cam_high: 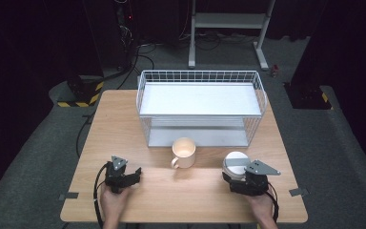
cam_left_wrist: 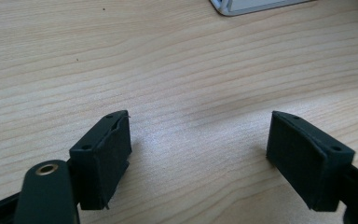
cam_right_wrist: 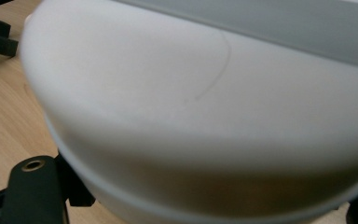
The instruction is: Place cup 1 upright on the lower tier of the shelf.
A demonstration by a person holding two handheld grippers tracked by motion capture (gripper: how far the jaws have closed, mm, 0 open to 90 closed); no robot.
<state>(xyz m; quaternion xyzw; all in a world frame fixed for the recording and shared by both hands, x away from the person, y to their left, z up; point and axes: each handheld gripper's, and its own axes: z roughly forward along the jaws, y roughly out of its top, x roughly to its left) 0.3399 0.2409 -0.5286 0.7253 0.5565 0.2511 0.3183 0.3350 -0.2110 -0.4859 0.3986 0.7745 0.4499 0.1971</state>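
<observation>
Mug (cam_high: 184, 152): upright, contents not discernible.
Bowl (cam_high: 235, 163): white, inverted, smooth; your right gripper (cam_high: 242, 177) jaws clamp it.
Left gripper (cam_high: 134, 173): your jaws apart.

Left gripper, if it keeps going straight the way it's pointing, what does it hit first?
Probably bare tabletop: the left gripper stands open and tilts down at the wood. The wire rack's base corner lies farther ahead; depth is unclear.
</observation>
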